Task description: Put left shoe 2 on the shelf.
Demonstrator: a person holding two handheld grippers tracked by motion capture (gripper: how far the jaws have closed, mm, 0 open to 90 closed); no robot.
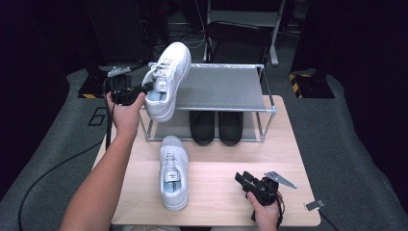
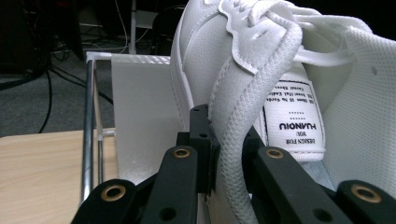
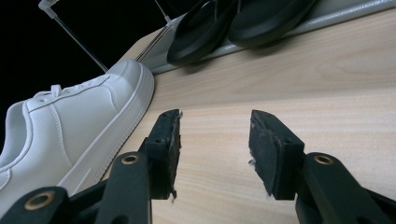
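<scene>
A white sneaker (image 1: 168, 77) hangs tilted over the left end of the rack's top shelf (image 1: 221, 89), toe pointing away. My left gripper (image 1: 144, 89) is shut on its padded collar (image 2: 233, 140), with the tongue label beside the jaws. A second white sneaker (image 1: 173, 172) lies flat on the table in front of the rack, and its toe and side (image 3: 70, 121) sit to the left of my right gripper. My right gripper (image 1: 240, 178) rests low at the table's front right, open (image 3: 215, 140), nothing between its pads.
A pair of black slippers (image 1: 216, 126) sits on the lower shelf of the metal rack; their soles (image 3: 233, 23) face me. A small grey plate (image 1: 313, 204) lies near the table's right front corner. Dark floor, cables and a chair lie beyond the rack.
</scene>
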